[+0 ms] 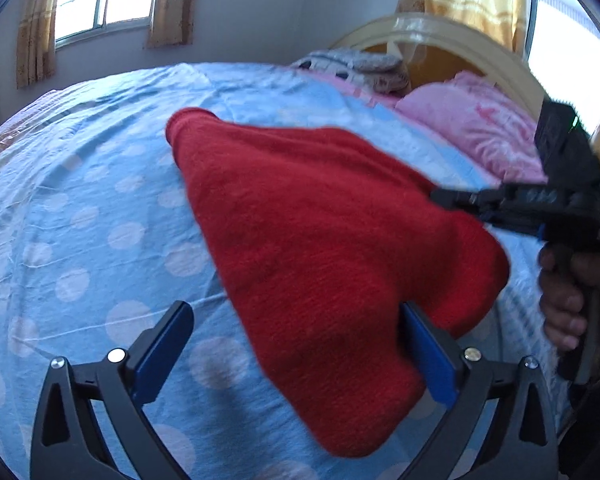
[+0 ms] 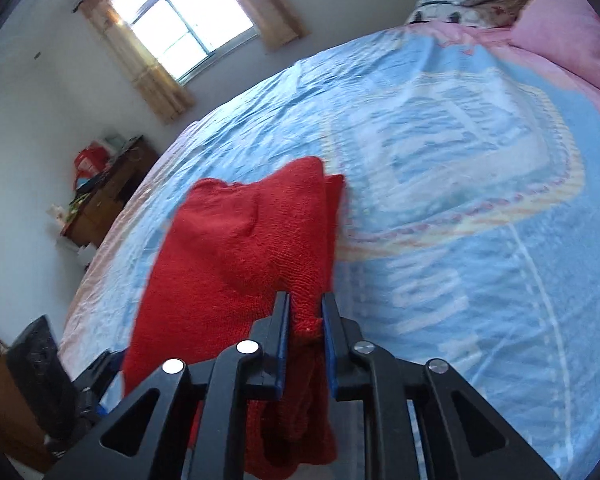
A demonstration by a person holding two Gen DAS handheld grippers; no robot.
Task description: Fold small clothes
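A red knitted garment (image 1: pixel 320 248) hangs lifted over the blue polka-dot bedsheet (image 1: pixel 80 208). My left gripper (image 1: pixel 296 308) stands open wide; the cloth drapes against its right finger (image 1: pixel 428 352), while the left finger (image 1: pixel 168 344) is bare. In from the right comes my right gripper (image 1: pixel 436 196), held by a hand (image 1: pixel 560 304), to meet the garment's edge. In the right wrist view the right gripper (image 2: pixel 306 300) is shut on a bunched edge of the red garment (image 2: pixel 228 248), which hangs down below the fingers. Part of the left gripper (image 2: pixel 96 376) shows at the lower left.
A pink pillow (image 1: pixel 480 128) and folded grey blankets (image 1: pixel 356 64) lie by the headboard (image 1: pixel 452 36). A wooden dresser (image 2: pixel 108 192) with clutter stands beyond the bed's far side. A black object (image 2: pixel 36 364) sits on the floor. Curtained windows (image 2: pixel 188 24) are behind.
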